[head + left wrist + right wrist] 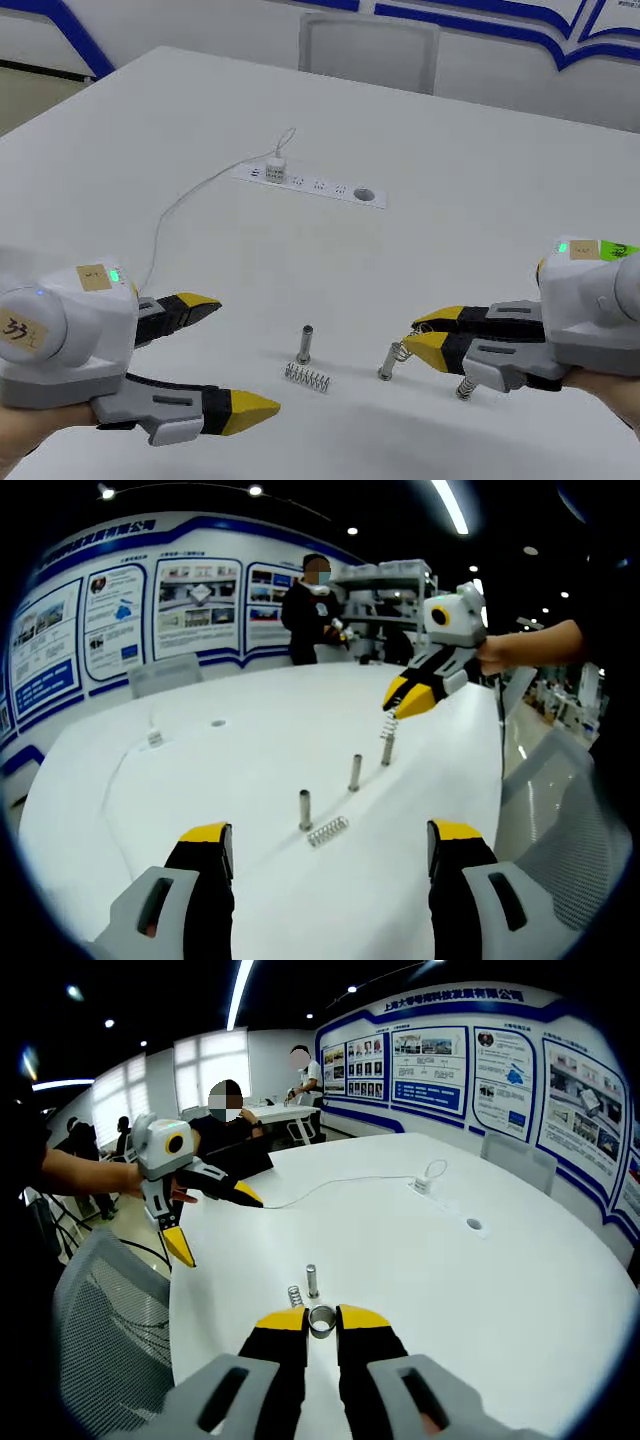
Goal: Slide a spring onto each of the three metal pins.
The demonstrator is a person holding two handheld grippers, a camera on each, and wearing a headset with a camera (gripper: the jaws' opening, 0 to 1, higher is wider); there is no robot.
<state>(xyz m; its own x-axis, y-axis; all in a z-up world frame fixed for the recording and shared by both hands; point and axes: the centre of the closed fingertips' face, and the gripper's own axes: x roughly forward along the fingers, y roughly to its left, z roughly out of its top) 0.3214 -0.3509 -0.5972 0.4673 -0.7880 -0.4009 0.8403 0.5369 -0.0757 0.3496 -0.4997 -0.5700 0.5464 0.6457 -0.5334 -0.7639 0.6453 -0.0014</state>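
Three metal pins stand on the white table [330, 250]. The left pin [304, 345] is bare, and a loose spring [307, 377] lies in front of it. My right gripper [428, 334] is shut on a spring [401, 352] close by the top of the middle pin [386, 368]; whether it is over the pin I cannot tell. In the right gripper view this spring [321, 1320] shows end-on between the jaws. The third pin [465, 388], under the right gripper, carries a spring. My left gripper [230, 352] hangs open left of the pins, nothing between its jaws.
A white power strip [310, 184] with a plug and a thin cable [170, 215] lies further back on the table. A grey chair [368, 50] stands at the far edge. People stand in the room beyond the table.
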